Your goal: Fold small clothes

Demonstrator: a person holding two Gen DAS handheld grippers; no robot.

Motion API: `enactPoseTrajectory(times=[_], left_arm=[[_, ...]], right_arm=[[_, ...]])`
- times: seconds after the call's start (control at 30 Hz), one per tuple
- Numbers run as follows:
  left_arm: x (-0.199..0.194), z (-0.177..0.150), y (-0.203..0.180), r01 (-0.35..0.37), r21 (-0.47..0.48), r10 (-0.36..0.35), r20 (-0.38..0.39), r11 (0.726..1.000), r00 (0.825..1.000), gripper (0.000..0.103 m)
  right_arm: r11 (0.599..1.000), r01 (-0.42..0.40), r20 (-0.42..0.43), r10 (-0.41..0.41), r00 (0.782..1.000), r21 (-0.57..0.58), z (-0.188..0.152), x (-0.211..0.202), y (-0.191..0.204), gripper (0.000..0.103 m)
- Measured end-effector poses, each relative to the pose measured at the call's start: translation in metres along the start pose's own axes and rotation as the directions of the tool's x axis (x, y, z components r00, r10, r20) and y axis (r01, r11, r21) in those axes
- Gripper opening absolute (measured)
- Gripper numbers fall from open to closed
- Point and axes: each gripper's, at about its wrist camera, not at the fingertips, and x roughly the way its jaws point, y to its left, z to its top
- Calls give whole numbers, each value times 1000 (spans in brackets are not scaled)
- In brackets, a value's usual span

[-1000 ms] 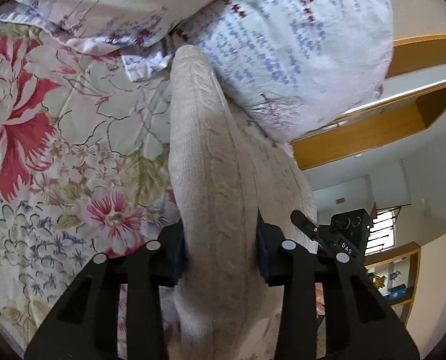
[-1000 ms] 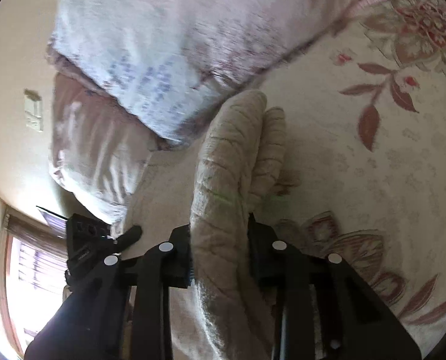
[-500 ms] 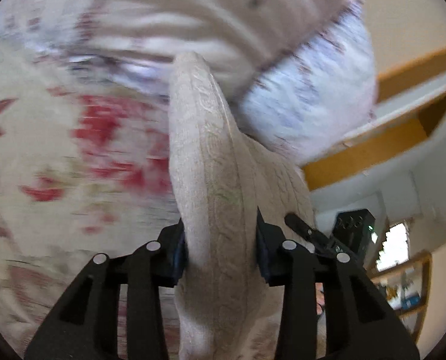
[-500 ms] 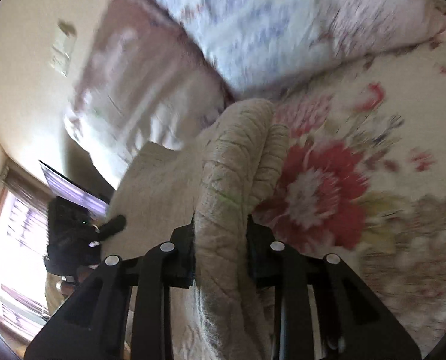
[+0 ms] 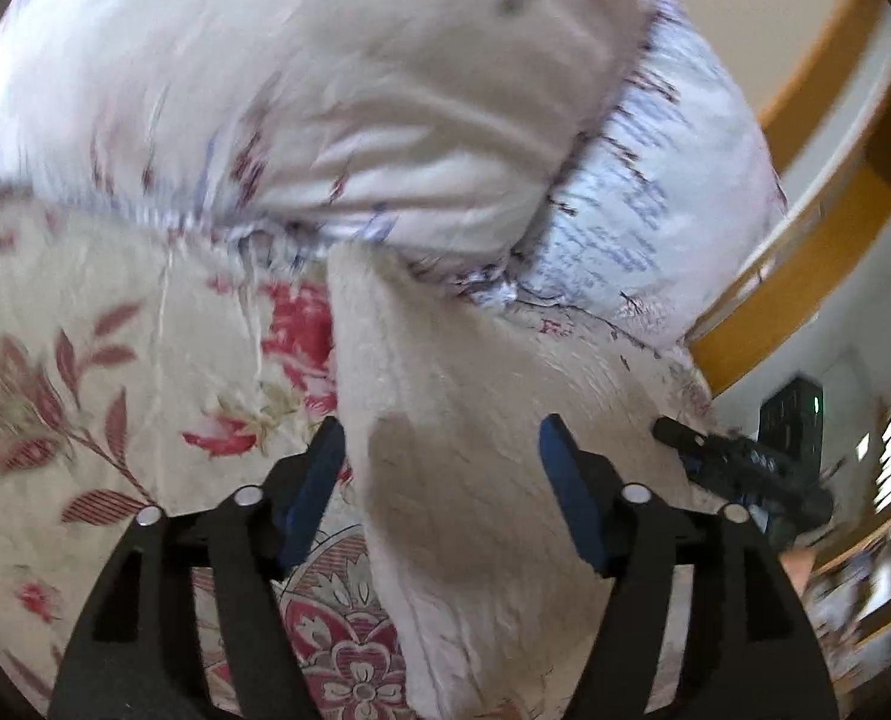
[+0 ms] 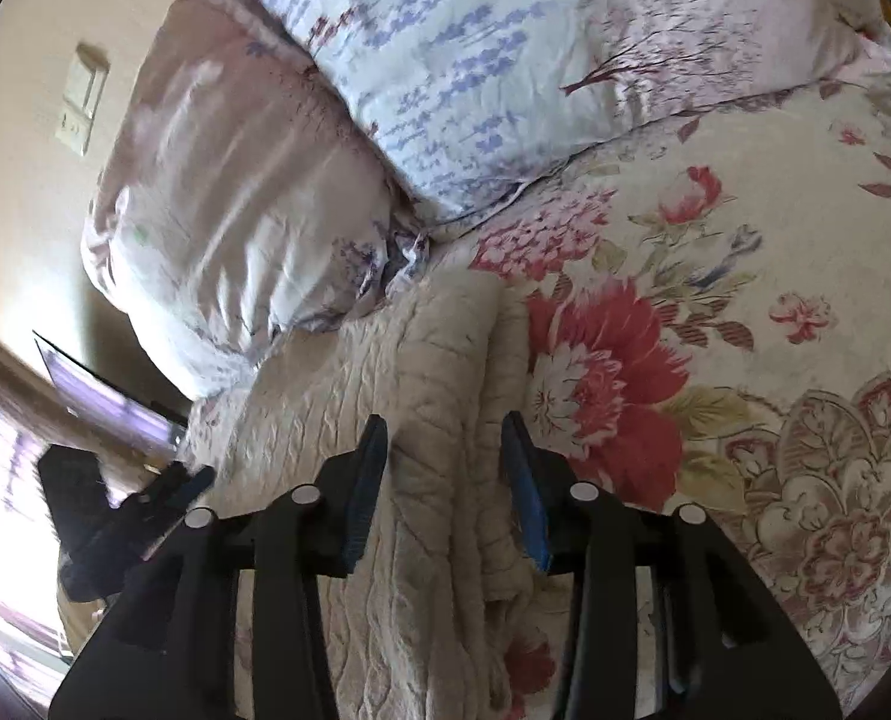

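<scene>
Both jaws spread, the left hand-held gripper and right hand-held gripper straddle the soft, light, floppy cream cable-knit garment lower-centre on the floral bed, best pinched at its folded edge.

The knit garment lies on the bedspread, its far end just before the pillows. Each gripper straddles one edge.
</scene>
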Motion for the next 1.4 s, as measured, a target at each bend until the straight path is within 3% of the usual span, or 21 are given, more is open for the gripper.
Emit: enactPoseTrajectory(times=[0.1,0.27,0.4,0.5,0.6,0.7,0.8,0.93,1.07,1.17,1.2,1.4], left_arm=[[2,-4,-16,-46,71,47,-11,996,999,72],[8,-12,-21,-138,116,143,-34,984,989,72],[6,-18,-19,-199,148,206,-33,969,978,72],[2,-21,-18,-209,155,216,-30,966,976,74],[1,-22,-19,-215,163,223,-28,963,974,75],[4,-25,-18,-222,166,231,-37,961,972,77],[12,-29,-16,-230,165,243,-63,959,968,79],[21,-32,-15,-235,153,248,-70,960,966,80],[16,-33,-18,-246,166,256,-41,955,966,82],[0,-34,-19,-221,165,223,2,961,975,83],[-7,-36,-19,-213,159,213,18,964,977,88],[-29,-47,-17,-196,135,190,54,971,980,96]], right_arm=[[996,75,29,-74,997,-56,-4,8,11,12],[984,175,46,-173,984,-24,-2,17,5,12],[960,254,68,-247,966,-115,-6,13,23,17],[943,272,149,-246,958,-192,-16,-4,44,24],[939,235,182,-193,964,-251,-25,-15,59,27],[923,216,141,-180,974,-319,-35,-10,70,33],[887,287,81,-277,957,-363,-44,16,68,35],[871,322,119,-299,947,-371,-51,19,67,35],[884,313,130,-286,949,-348,-52,12,68,37],[906,289,166,-248,954,-309,-55,-8,68,62],[904,307,195,-257,947,-299,-56,-15,69,75],[901,346,247,-285,926,-260,-65,-42,63,80]])
